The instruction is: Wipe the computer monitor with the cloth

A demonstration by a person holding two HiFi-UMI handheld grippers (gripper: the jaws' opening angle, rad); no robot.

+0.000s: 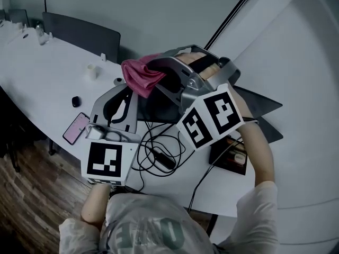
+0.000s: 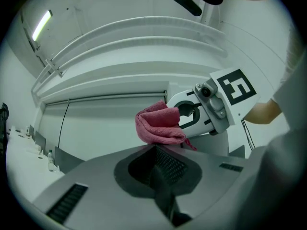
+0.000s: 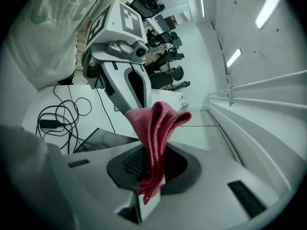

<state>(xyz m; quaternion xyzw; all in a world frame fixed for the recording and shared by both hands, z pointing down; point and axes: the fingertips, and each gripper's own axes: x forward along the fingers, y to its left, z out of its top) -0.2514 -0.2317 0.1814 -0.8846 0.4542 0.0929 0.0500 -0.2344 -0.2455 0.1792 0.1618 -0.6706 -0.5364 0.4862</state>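
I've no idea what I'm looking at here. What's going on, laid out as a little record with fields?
Setting: white table in an office
Right gripper: fingers shut on a folded pink cloth, held in the air
Left gripper: fingers together, nothing between them
On the table: phone, tangled black cables, small white cup
Wiping: not begun; the cloth touches no screen

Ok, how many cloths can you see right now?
1. The pink cloth is clamped in the right gripper, held up above the desk beside the left gripper. Another could lie hidden behind the grippers.
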